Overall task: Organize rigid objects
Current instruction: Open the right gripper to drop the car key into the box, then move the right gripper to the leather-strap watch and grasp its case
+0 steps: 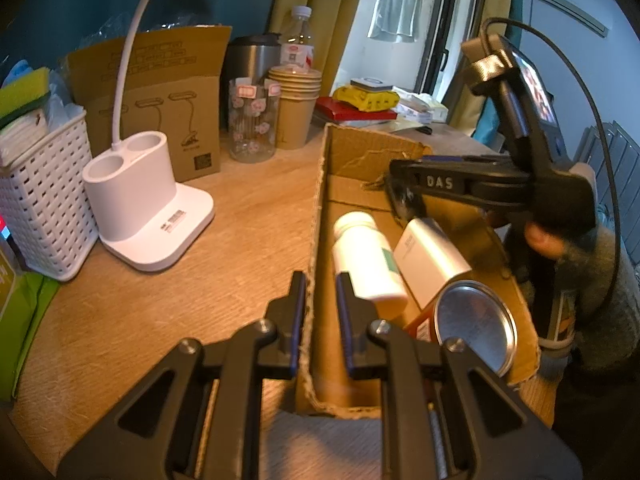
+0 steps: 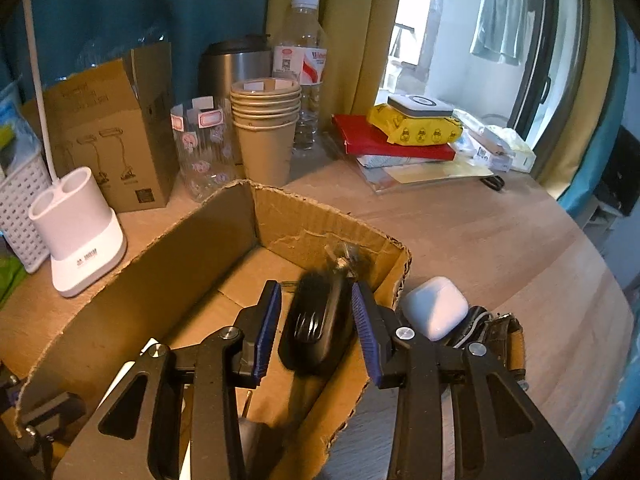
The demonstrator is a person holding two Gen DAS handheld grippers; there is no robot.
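The right gripper [image 2: 316, 316] stands over the cardboard box [image 2: 160, 264], jaws spread around a blurred black oblong object [image 2: 316, 328]; pad contact cannot be determined. Its long axis runs along the fingers, pointing away from the camera. The left gripper [image 1: 322, 300] pinches the box's side wall.

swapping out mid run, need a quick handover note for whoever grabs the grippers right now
Left gripper: shut on a side wall of the cardboard box, steadying it.
Right gripper: over the box with a blurred black item between its pads. A gap shows at one pad, so the item looks released, not gripped.
Done: white bottle, white carton and tin lie in the box.
Left: white earbud case and strapped item on the table outside the box.
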